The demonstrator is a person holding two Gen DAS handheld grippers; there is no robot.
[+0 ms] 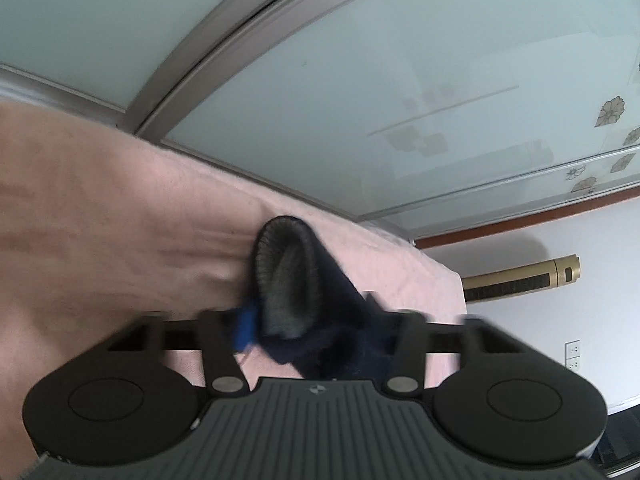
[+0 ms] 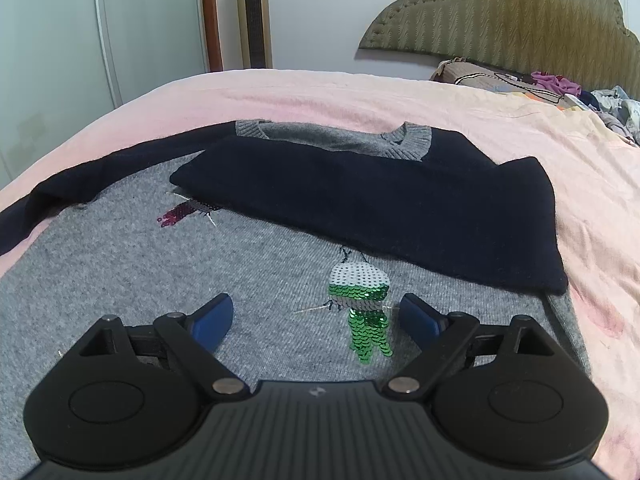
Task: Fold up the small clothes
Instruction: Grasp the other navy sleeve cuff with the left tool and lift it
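Note:
A small grey sweater [image 2: 168,276] with navy sleeves and sequin figures [image 2: 362,312] lies flat on the pink bed cover [image 2: 320,92]. Its right navy sleeve [image 2: 400,200] is folded across the chest. My right gripper [image 2: 316,320] is open and empty, low over the grey front, its blue fingertips [image 2: 212,320] apart beside the green sequin figure. My left gripper [image 1: 308,328] is shut on the other navy sleeve [image 1: 320,320], whose grey ribbed cuff [image 1: 284,272] stands up open-ended above the pink cover [image 1: 100,208]. This view is blurred.
A padded headboard [image 2: 520,20] and a pile of mixed clothes [image 2: 592,100] are at the back right. Frosted sliding wardrobe doors [image 1: 360,80] and a gold tower fan [image 2: 252,12] stand beyond the bed's far edge.

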